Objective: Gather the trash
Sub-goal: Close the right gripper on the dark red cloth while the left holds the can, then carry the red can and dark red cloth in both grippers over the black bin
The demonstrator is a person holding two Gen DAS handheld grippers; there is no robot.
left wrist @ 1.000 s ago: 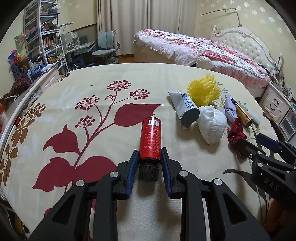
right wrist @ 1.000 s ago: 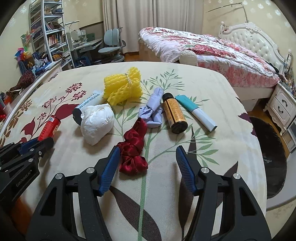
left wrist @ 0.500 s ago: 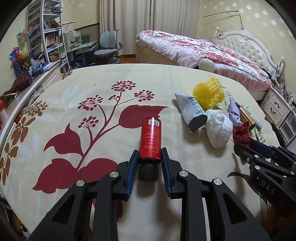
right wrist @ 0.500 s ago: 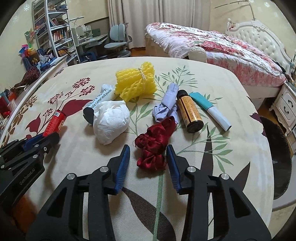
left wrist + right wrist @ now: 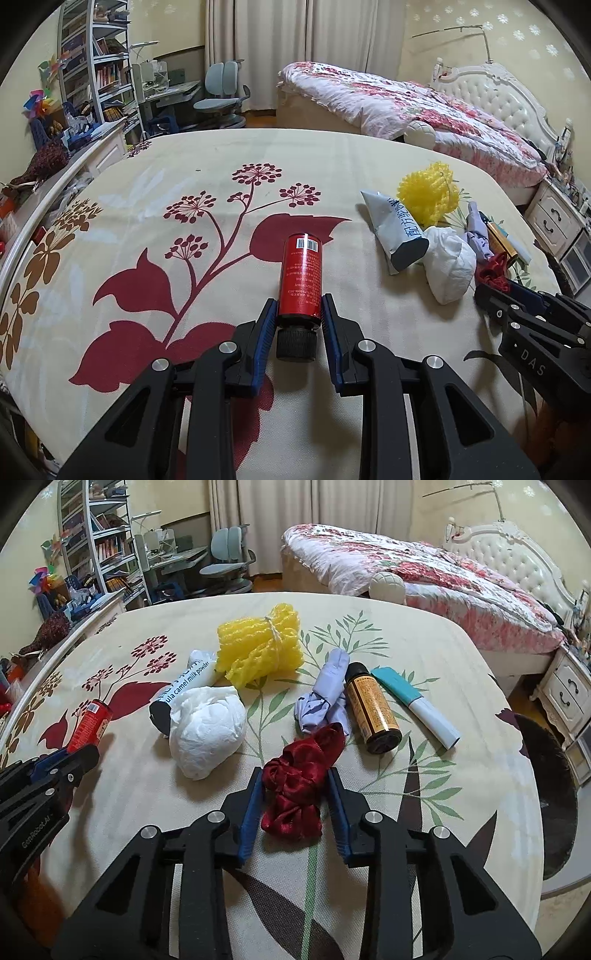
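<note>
Trash lies on the bench: the left gripper (image 5: 299, 314) pinches a red bottle (image 5: 301, 273). Only the right view shows the right gripper (image 5: 295, 779) closing around red cloth (image 5: 299, 786), beside a teal tube (image 5: 415, 705).

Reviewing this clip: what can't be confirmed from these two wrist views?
- Whether a bin or bag is near: none shows in either view.
- Red bottle label: print too small in the left wrist view.
- Whether the right gripper, its jaws closing, presses the red ribbon yet: the bundle hides the pads' faces.
- Sachet name: the tissue wad covers part.
</note>
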